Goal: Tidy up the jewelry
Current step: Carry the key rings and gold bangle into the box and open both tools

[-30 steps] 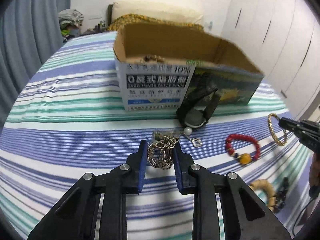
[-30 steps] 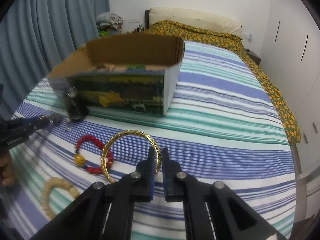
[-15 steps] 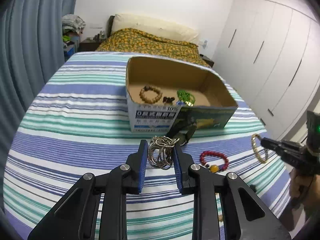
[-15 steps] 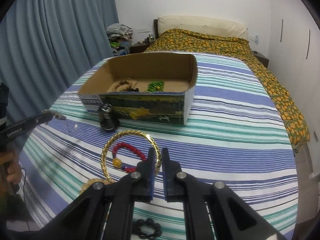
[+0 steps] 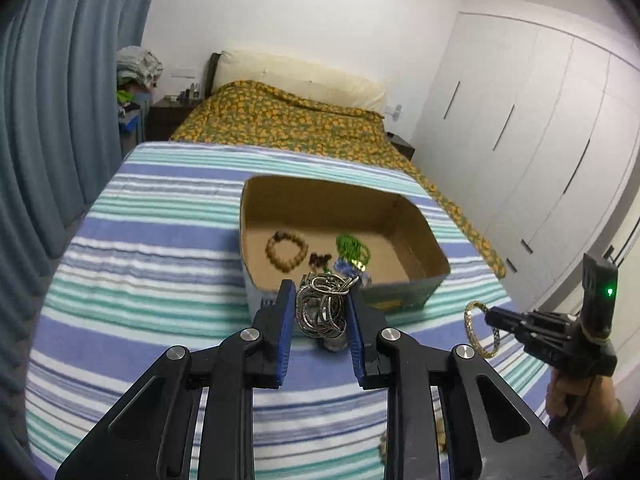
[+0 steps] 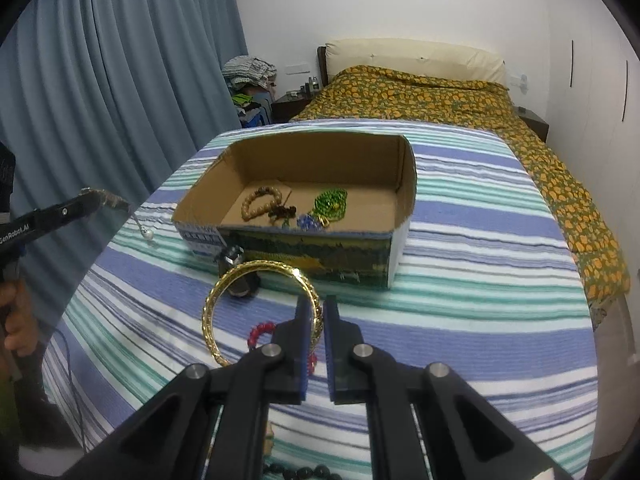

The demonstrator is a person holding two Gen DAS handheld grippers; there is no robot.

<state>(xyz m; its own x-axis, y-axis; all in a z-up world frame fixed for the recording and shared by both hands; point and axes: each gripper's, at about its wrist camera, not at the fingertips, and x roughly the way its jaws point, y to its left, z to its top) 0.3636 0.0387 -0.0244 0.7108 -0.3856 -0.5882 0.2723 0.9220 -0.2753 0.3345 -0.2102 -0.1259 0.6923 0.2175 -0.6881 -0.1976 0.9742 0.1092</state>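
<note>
The striped blanket [image 5: 168,240] in blue, teal and white covers the near part of the bed, with an orange-flowered cover [image 6: 440,92] beyond it at 12 o'clock; on the stripes sits an open cardboard box [image 6: 404,184], which in the left wrist view lies at 12 o'clock of the left gripper [image 5: 321,312], just past its tips; that gripper's blue-padded fingers are clamped on a bundle of silver chain [image 5: 322,308] held above the blanket, a small pearl drop [image 6: 149,234] dangling from it in the right wrist view; the right gripper [image 6: 318,316] pinches a gold bangle [image 6: 256,304] by its rim, fingers nearly together, the ring standing upright in the air, with the box at its 12 o'clock; inside the box lie a wooden bead bracelet [image 6: 260,204], a green beaded piece [image 6: 332,202] and a dark beaded piece [image 6: 285,211] between them; on the blanket, a red bead bracelet [image 6: 260,330] lies partly hidden behind the right gripper's fingers, and a small black object [image 6: 236,272] rests against the box's front wall
</note>
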